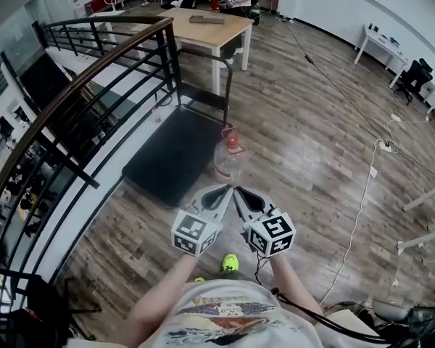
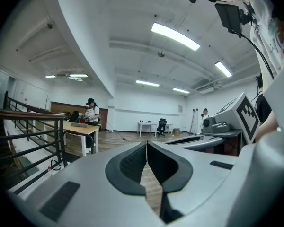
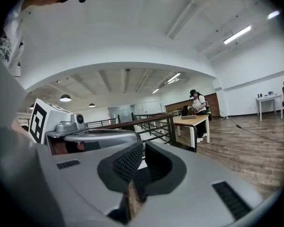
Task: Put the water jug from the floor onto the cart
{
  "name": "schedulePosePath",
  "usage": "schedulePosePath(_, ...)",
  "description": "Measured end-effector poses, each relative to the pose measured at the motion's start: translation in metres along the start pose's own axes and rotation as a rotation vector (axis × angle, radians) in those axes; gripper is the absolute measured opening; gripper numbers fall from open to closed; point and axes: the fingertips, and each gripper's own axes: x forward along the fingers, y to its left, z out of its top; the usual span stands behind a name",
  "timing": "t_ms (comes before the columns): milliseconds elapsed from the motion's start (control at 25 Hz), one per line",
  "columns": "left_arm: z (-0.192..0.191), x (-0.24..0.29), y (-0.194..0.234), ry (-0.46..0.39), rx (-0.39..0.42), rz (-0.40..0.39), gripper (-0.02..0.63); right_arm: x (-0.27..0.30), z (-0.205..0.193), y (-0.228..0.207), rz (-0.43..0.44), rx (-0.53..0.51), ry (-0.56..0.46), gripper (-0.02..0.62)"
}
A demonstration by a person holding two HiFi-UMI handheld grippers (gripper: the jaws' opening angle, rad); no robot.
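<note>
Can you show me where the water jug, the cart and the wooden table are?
water jug [image 1: 227, 165], head view, on its clear body.
cart [image 1: 167, 151], head view, on its bare black deck.
wooden table [image 1: 196, 33], head view, on the bare tabletop.

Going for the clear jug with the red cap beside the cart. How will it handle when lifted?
The water jug is clear-walled, fill level unreadable, so it may be heavy. Its smooth rounded sides would probably slip under a squeeze. Standing upright, it could tip if nudged near the red cap.
</note>
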Motion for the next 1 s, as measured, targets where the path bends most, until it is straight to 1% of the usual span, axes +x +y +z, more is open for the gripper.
schedulePosePath(240, 0.004, 0.043, 0.013, 0.004, 0.013, 0.024, 0.012, 0.017, 0.008, -0.041, 0.019, -0.006, 0.000, 0.026)
schedulePosePath(560, 0.002, 0.079, 0.017, 0.010, 0.005, 0.035, 0.012, 0.024, 0.008, -0.077, 0.034, -0.001, 0.008, 0.026)
schedulePosePath(720, -0.001, 0.091, 0.020, 0.023, -0.012, 0.039, 0.012, 0.028, 0.008, -0.088, 0.035, 0.011, 0.016, 0.026)
schedulePosePath(1000, -0.002, 0.105, 0.037, 0.038, -0.014, 0.050, 0.012, 0.046, 0.010, -0.101, 0.041, 0.033, 0.021, 0.026)
